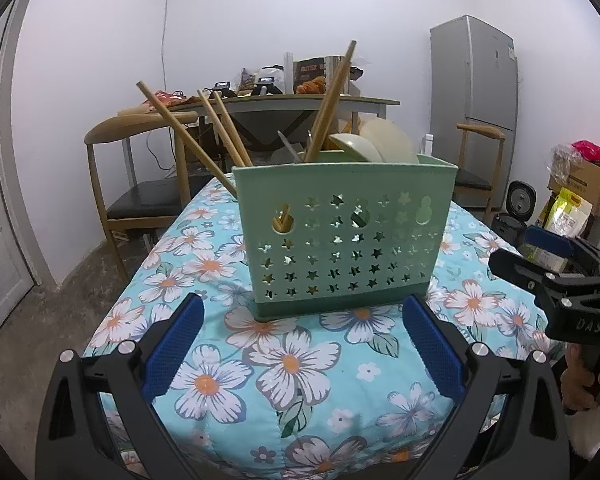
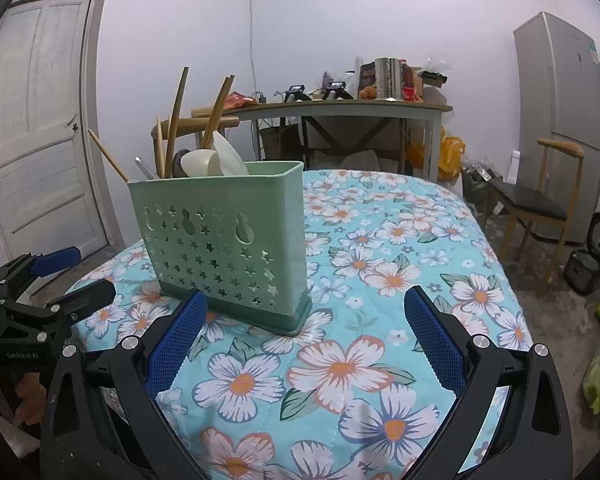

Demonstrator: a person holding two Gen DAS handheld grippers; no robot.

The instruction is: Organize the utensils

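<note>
Left wrist view, item one: green utensil caddy [image 1: 346, 236], star-perforated, upright on the counter's floral cloth [image 1: 292, 364], directly ahead of your left gripper [image 1: 302, 344]. Contents: wooden chopsticks [image 1: 330, 100] leaning at mixed angles, several splayed out over the left rim; pale spoons [image 1: 356, 146] bunched at the right end; a metal handle [image 1: 290, 146] between them. Which compartment each sits in cannot be told. Item two: your left gripper, fingers spread wide, holding nothing, just short of the caddy's base. Item three: your right gripper [image 2: 302, 346], fingers likewise wide and empty, facing the caddy's near corner; it also shows at the right edge of the left view. Status, as a judgement: no loose utensil lies on the visible cloth, so collection looks complete or nearly so; what may remain is straightening the splayed chopsticks. Surroundings: chairs [image 1: 140, 168], a cluttered table [image 1: 284, 100], a fridge [image 1: 474, 76], a door [image 2: 40, 120].
</note>
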